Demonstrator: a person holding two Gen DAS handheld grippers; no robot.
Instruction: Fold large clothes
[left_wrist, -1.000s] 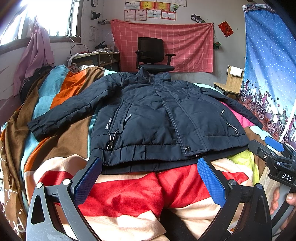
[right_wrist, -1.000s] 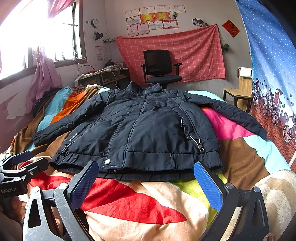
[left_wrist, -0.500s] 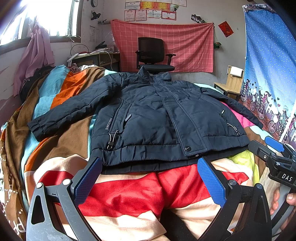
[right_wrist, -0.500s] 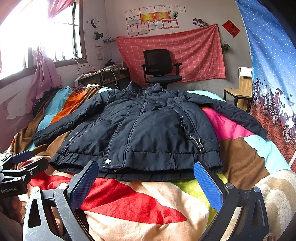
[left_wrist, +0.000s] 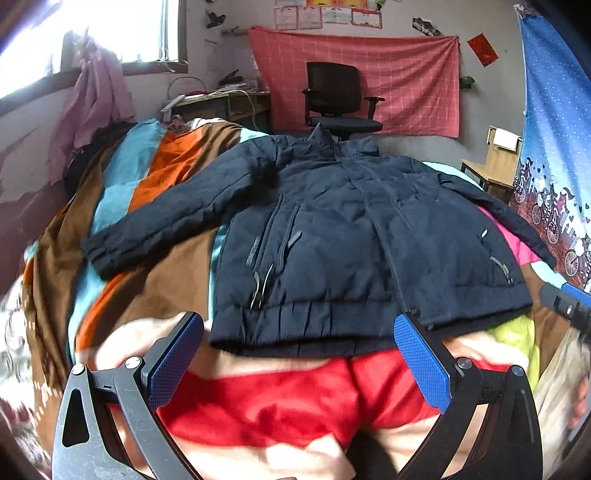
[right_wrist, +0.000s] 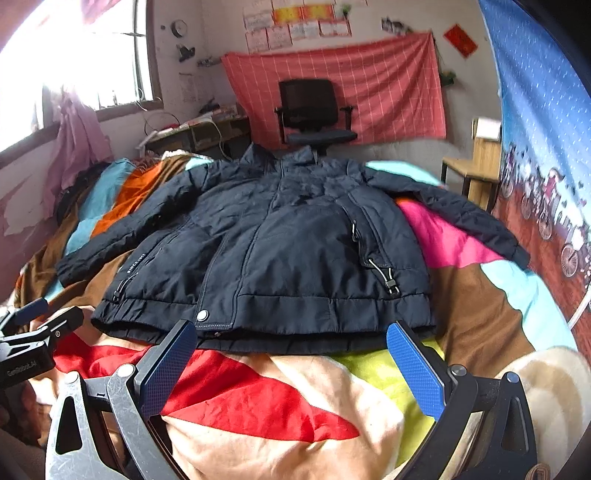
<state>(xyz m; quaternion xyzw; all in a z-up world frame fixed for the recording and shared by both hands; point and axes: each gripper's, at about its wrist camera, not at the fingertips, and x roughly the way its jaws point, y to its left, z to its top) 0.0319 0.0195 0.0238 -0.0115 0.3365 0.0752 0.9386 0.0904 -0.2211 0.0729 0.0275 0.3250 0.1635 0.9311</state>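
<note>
A navy padded jacket (right_wrist: 280, 243) lies spread face up at centre frame on a striped blanket (right_wrist: 258, 391). Our left gripper (left_wrist: 297, 363) and right gripper (right_wrist: 291, 365) hover gaping below its hem (bulky, soft, probably slippery); we judge the cuffs the best hold.

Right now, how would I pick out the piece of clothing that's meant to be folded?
Look at the bed's striped, many-coloured blanket. Spread flat on it, front up and sleeves out, lies the dark navy padded jacket. It is the only dark, plain item there; the pink garment hangs by the window.
</note>
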